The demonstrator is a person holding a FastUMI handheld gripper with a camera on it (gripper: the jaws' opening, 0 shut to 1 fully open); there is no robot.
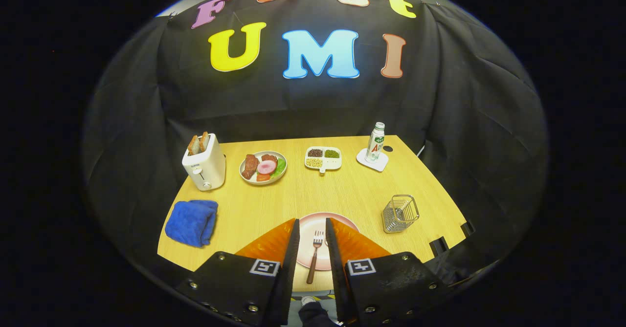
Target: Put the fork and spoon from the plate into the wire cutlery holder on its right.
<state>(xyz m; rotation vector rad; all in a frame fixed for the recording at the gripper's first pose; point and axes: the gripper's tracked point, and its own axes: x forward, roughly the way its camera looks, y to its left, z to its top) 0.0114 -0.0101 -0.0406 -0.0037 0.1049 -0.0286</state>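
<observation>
Gripper view: claw [313, 227] open above fork [313, 256].

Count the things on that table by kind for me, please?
Food dishes: 2, meat plate, bean tray
Pink plate with fork, seen between the open fingers: 2
Toaster: 1
Blue cloth: 1
Bottle: 1
Wire holder: 1
Total: 8
</observation>
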